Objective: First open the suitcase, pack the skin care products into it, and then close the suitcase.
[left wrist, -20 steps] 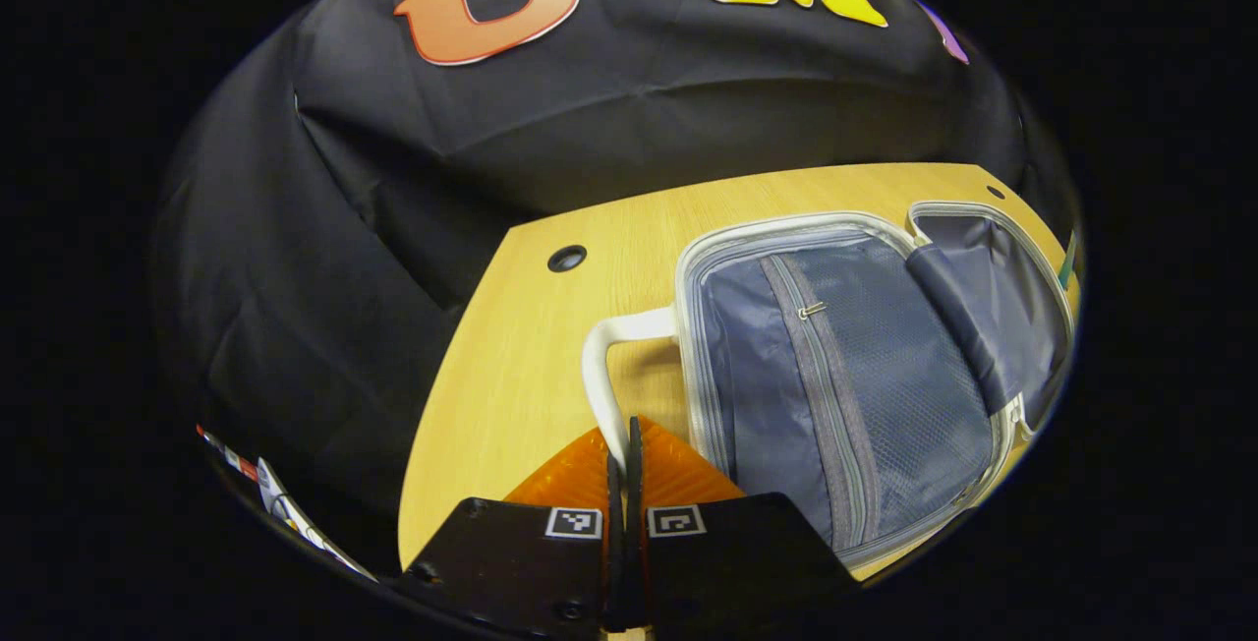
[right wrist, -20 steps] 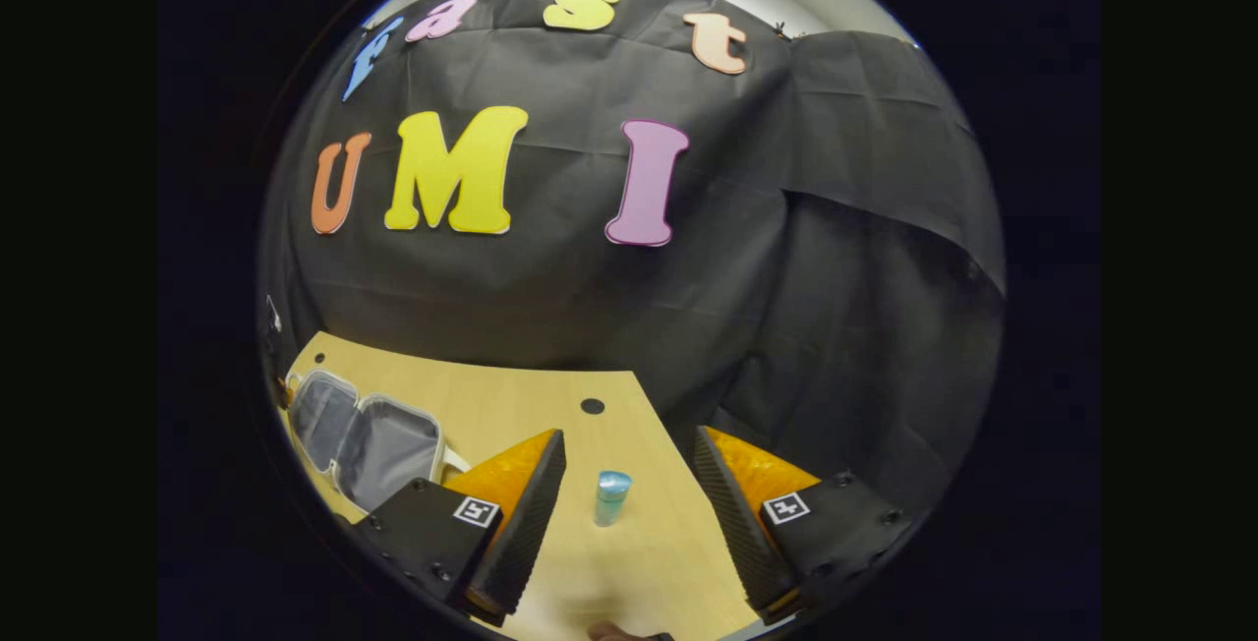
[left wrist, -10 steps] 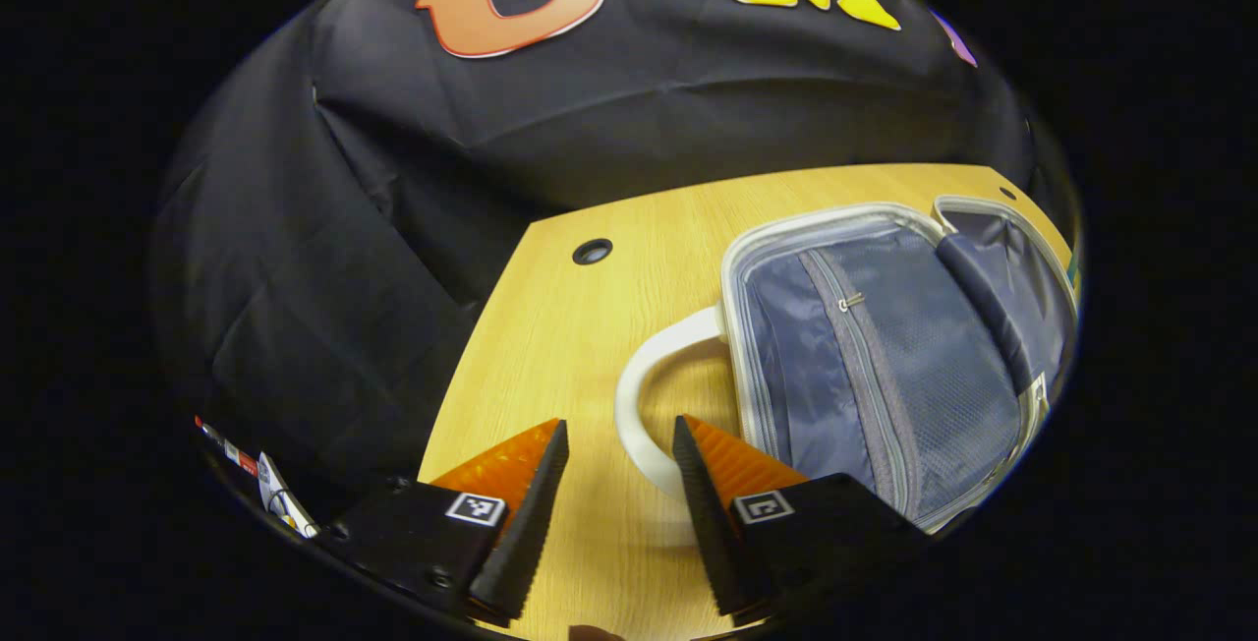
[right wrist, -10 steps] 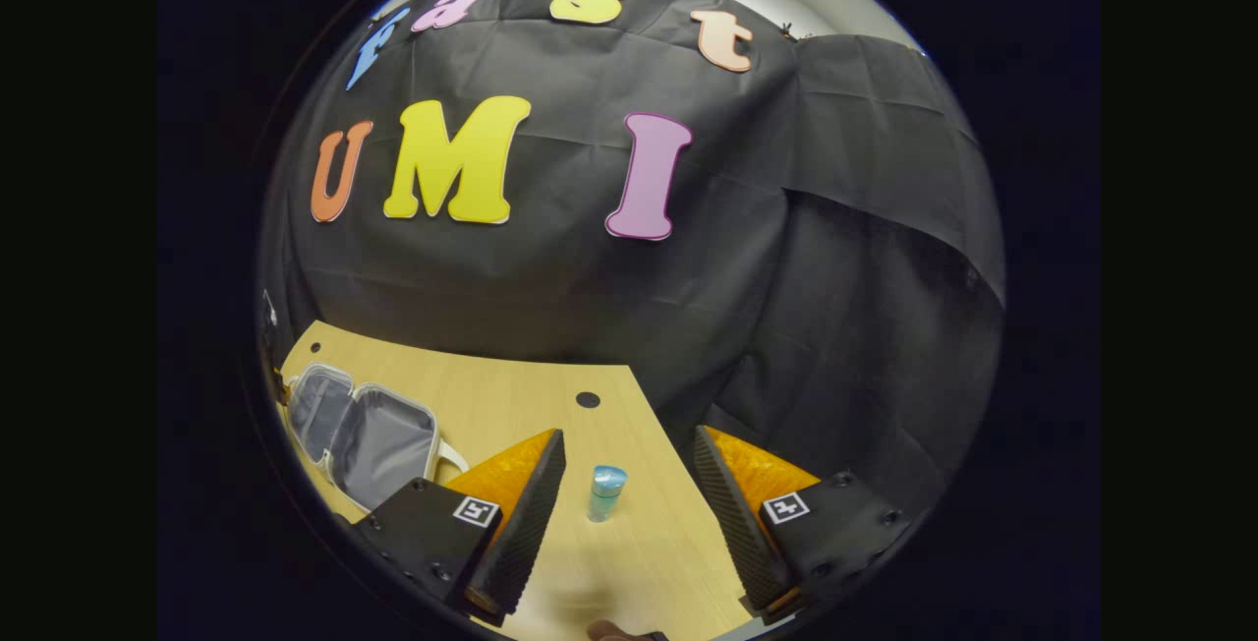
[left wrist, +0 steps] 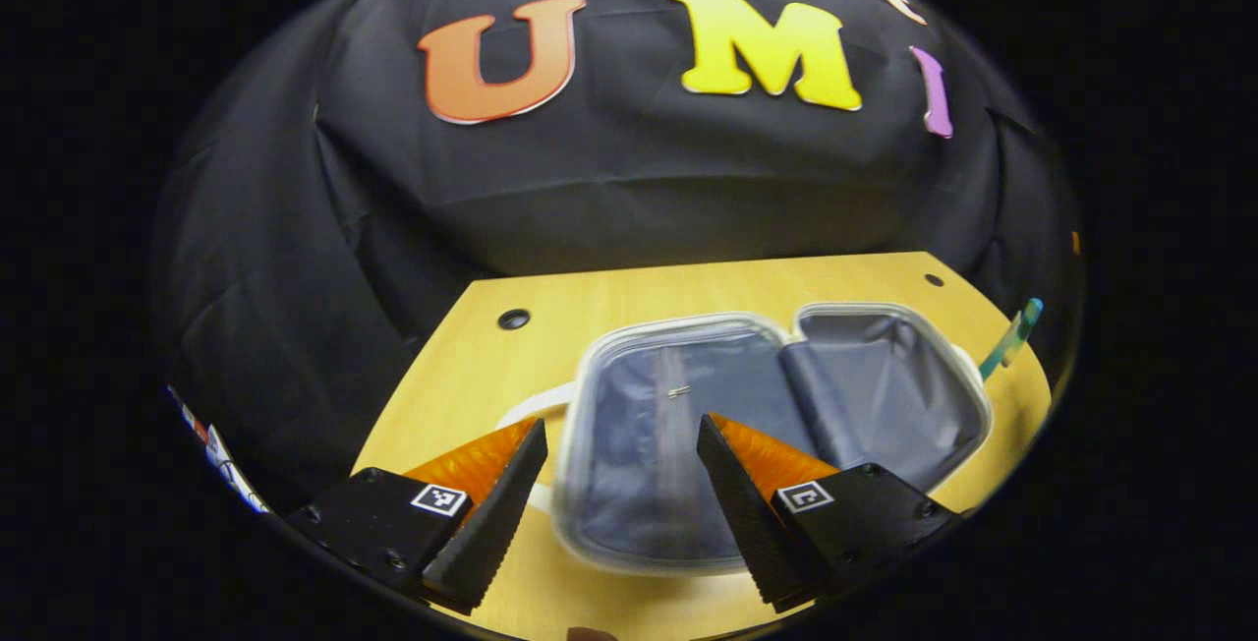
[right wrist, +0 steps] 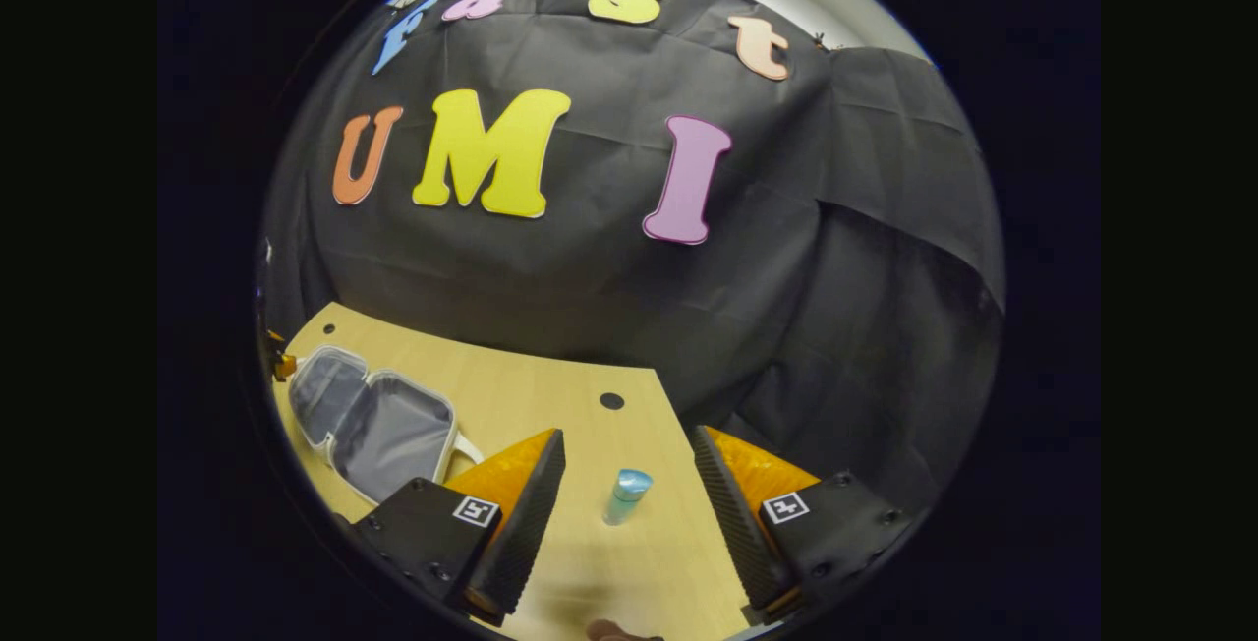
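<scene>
The small suitcase (left wrist: 885, 395) lies open flat on the wooden table (left wrist: 688, 287), both grey-lined halves facing up inside a white rim. Its white handle (left wrist: 526, 412) sticks out on the left. My left gripper (left wrist: 619, 435) hovers open above the near half, touching nothing. Beyond the suitcase's far right corner lies a teal tube (left wrist: 1012, 336). In the right gripper view a small blue bottle (right wrist: 626, 495) stands upright on the table between the fingers of my open right gripper (right wrist: 627, 444), apart from both. The suitcase (right wrist: 373, 420) lies off to its left.
The black cloth wall rises close behind the table's far edge. Round cable holes (left wrist: 513, 319) (right wrist: 611, 401) sit near the table's back corners. A fingertip (right wrist: 609, 631) shows at the bottom of the right gripper view.
My left gripper was shut on the white handle, let it go, then drew back and swung right over the suitcase. The right gripper barely shifted, staying open around the bottle.
</scene>
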